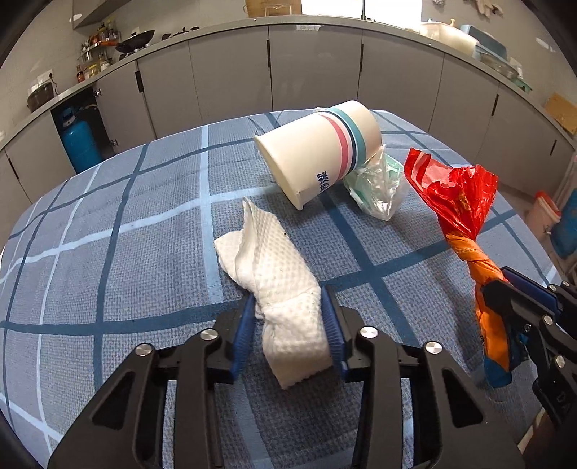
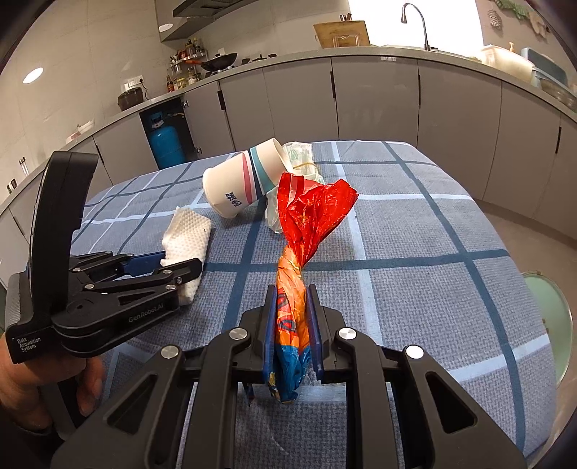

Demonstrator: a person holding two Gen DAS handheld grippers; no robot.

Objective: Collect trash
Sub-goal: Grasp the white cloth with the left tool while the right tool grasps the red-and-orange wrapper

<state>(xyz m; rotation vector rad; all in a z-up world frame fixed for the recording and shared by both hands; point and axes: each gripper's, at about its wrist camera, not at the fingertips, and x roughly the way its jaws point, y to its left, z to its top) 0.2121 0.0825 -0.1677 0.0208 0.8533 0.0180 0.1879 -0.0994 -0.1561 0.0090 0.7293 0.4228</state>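
**Both claws loaded, cup still loose**

Left claw (image 1: 290, 324) pinched on the tissue (image 1: 274, 267), flat on the cloth (image 1: 108, 216). Right claw (image 2: 291, 324) clamps the twisted wrapper (image 2: 306, 216), ready to bin. Cup (image 1: 317, 151) at 12 o'clock, tipped on crumpled plastic (image 1: 378, 187).

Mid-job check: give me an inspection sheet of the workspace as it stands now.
Surface: blue checked cloth covers the table.
Job's things: white paper towel lying flat; paper cup tipped on its side; clear plastic bag beside the cup's mouth; twisted red-orange bag.
Clutter: nothing seen.
Grippers: left gripper closed on the paper towel's near end; right gripper clamped on the red-orange bag's twisted neck.
Cables: nothing seen.
Surroundings: grey kitchen cabinets; blue gas cylinder in an open cabinet; wok on the counter; faucet by the window.
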